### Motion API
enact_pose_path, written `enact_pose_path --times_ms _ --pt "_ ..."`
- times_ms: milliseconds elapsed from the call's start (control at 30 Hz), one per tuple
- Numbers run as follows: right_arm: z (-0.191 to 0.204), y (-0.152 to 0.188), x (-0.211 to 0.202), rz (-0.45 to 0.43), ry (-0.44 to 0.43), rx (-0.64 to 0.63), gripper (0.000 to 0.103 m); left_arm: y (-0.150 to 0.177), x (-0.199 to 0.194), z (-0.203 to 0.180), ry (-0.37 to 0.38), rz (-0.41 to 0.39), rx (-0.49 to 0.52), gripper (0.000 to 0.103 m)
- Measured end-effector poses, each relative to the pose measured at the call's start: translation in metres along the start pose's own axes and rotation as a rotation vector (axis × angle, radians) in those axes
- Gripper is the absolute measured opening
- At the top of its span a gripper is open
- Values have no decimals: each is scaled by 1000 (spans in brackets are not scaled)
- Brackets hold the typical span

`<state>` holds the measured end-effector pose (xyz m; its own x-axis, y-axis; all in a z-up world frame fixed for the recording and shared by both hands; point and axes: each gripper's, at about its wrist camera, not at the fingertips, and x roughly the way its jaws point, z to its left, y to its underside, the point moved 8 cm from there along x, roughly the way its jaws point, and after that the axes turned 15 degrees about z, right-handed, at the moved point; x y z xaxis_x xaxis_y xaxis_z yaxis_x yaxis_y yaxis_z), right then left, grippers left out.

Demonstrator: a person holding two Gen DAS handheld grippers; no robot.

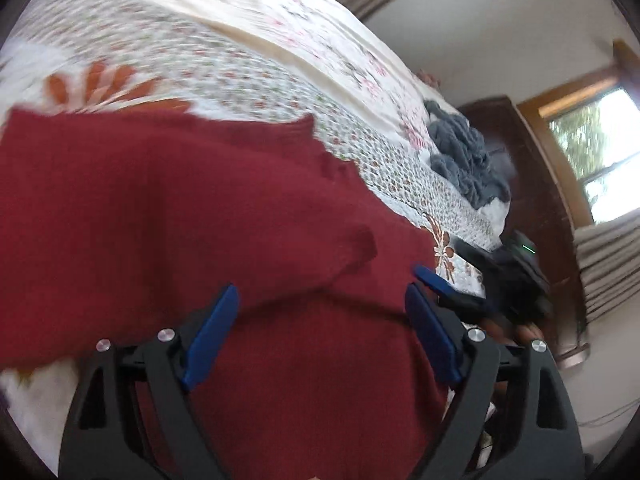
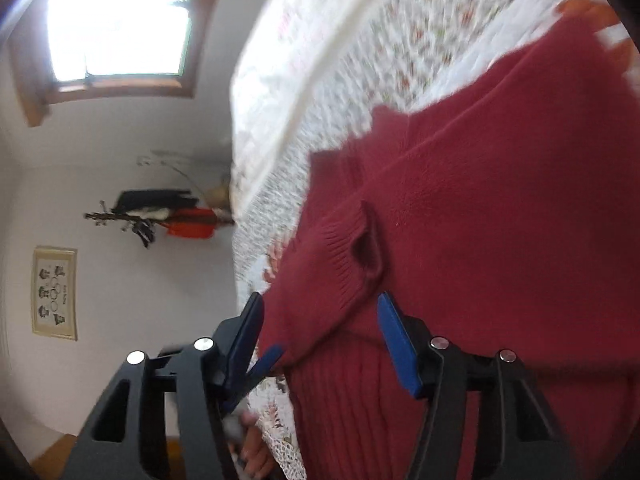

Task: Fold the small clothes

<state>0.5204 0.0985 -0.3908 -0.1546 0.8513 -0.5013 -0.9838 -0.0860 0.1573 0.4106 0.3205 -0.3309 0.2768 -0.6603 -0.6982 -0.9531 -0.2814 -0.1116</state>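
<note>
Red knit sweater (image 1: 168, 208) spread on the bed (image 1: 248, 68), both grippers held over its near edge, nothing gripped.

Left gripper (image 1: 320, 316) is seen with jaws wide apart, the sweater's folded hem edge passing between the blue pads but not pinched. Right gripper (image 2: 320, 332) is likewise wide open, straddling a ribbed cuff or hem (image 2: 340, 264) at 12 o'clock, no cloth clamped. In the left view the other gripper's blue tip is visible at 3 o'clock, just beside it, so both are judged to be lined up along the same edge for a paired pinch and fold-over. Frames are motion-blurred; contact with the fabric cannot be told. A grey garment (image 1: 464, 156) lies well apart at 2 o'clock on the bed.
</note>
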Motion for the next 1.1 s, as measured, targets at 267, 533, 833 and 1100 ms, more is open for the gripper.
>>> enact_pose_path --times_ms 267,533,833,1100 --pt "-8 -28 54 14 116 28 59 31 -60 47 42 -69 -82 85" --pt "29 -37 49 -27 235 -72 6 39 -101 80 60 -130 -163 85" --pt "72 -19 -58 -189 334 -225 6 29 -123 91 68 -165 -193 85" --pt "26 -9 -111 -245 375 -181 6 -9 -103 65 67 -123 -137 85"
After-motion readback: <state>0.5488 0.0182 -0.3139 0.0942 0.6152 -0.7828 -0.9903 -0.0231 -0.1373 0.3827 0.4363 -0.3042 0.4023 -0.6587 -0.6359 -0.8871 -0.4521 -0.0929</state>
